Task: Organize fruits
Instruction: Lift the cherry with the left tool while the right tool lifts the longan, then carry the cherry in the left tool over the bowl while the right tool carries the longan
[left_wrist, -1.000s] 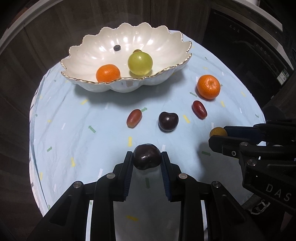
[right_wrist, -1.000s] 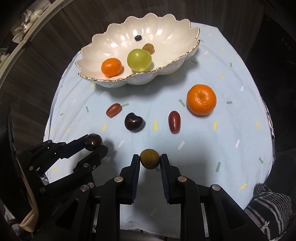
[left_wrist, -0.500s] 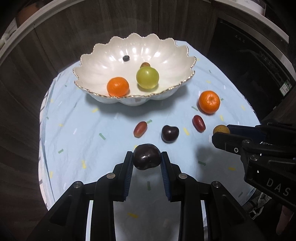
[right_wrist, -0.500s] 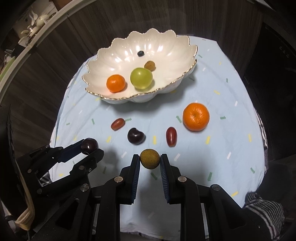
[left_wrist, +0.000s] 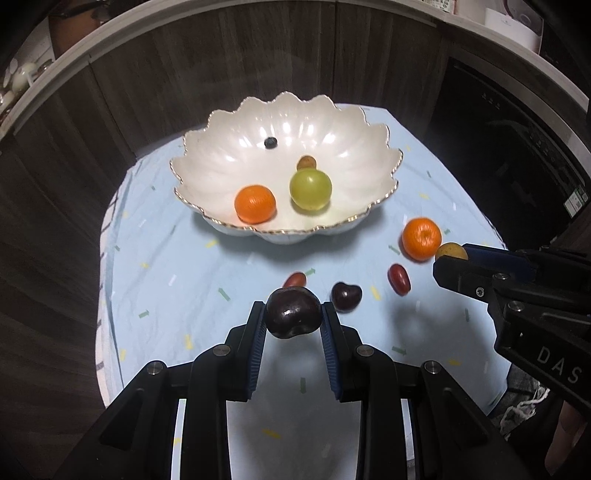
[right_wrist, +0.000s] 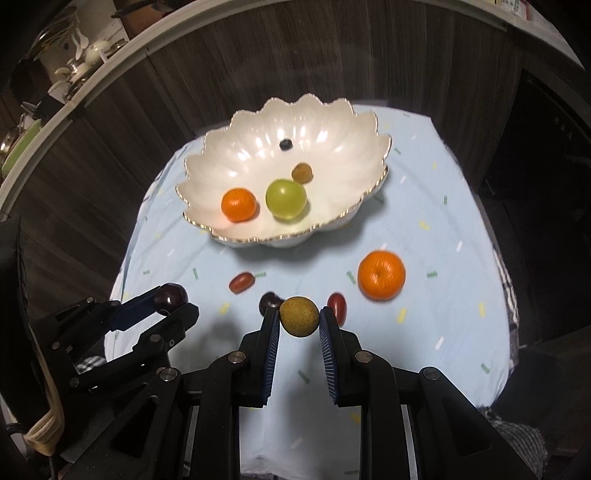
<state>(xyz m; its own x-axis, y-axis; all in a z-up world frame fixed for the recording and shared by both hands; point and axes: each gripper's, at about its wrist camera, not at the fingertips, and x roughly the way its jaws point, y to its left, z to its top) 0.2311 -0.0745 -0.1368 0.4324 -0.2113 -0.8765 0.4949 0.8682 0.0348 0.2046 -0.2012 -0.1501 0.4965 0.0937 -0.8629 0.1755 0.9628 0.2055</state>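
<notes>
Blue tablecloth below the bowl: my left gripper clamps a dark cherry, my right gripper a brown fruit.

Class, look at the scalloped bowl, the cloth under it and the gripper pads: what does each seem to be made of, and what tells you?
Scalloped bowl: probably glazed ceramic, glossy cream with bright highlights and a gold rim.
Cloth: woven fabric, matte pale blue with wrinkles and printed dashes.
Pads of the right hand-held gripper: likely ribbed rubber or soft plastic, blue and dull.
</notes>
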